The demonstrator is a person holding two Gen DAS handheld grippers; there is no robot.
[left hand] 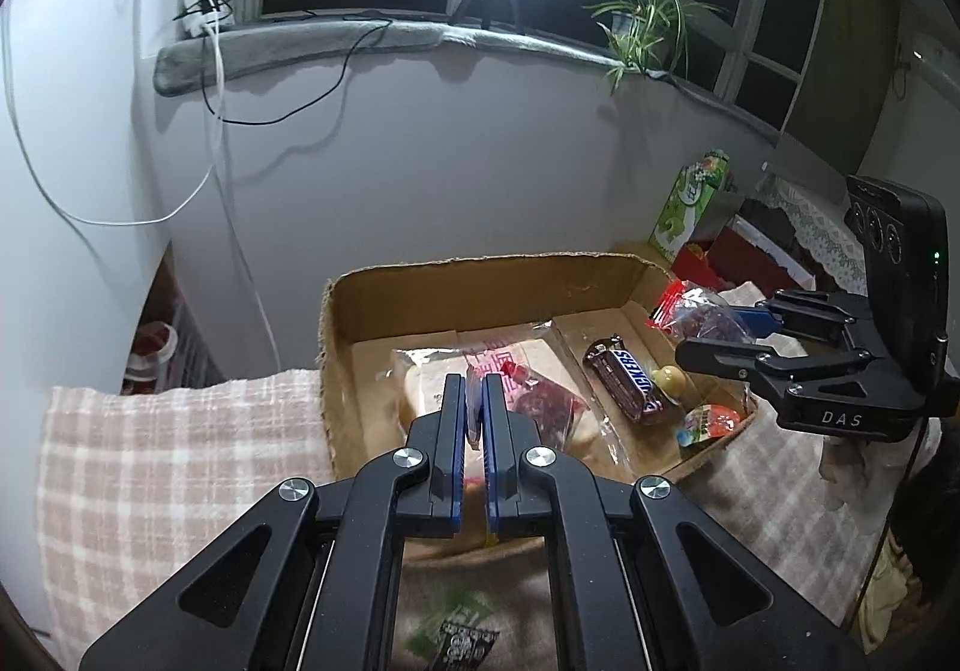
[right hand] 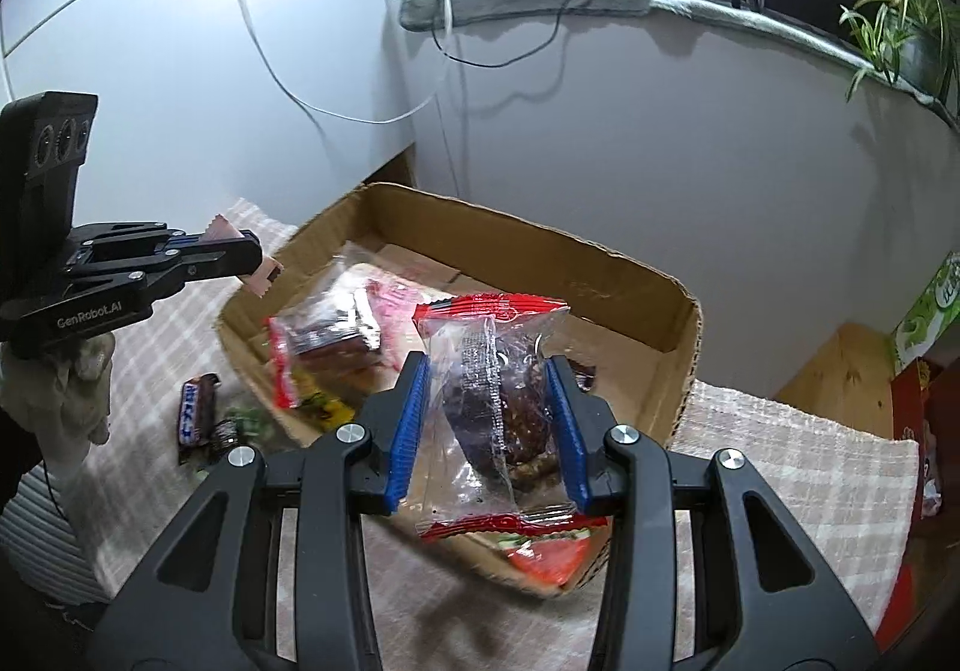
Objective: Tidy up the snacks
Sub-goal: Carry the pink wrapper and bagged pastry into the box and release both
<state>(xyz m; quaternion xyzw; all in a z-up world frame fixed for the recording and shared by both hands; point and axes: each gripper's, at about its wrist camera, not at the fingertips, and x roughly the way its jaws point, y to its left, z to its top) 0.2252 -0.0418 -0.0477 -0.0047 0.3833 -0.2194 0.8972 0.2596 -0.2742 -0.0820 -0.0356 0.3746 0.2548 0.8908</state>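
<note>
An open cardboard box sits on a checked cloth and holds several snacks: a bread packet, a red-edged packet, a Snickers bar and a jelly cup. My left gripper is shut on a thin pink-and-white wrapper, held above the box's near-left edge; it also shows in the right wrist view. My right gripper is shut on a clear red-edged packet with a dark cake, above the box; it also shows in the left wrist view.
A second Snickers bar and small wrapped sweets lie on the cloth left of the box. A green carton and red boxes stand at the right. A wall and windowsill lie behind.
</note>
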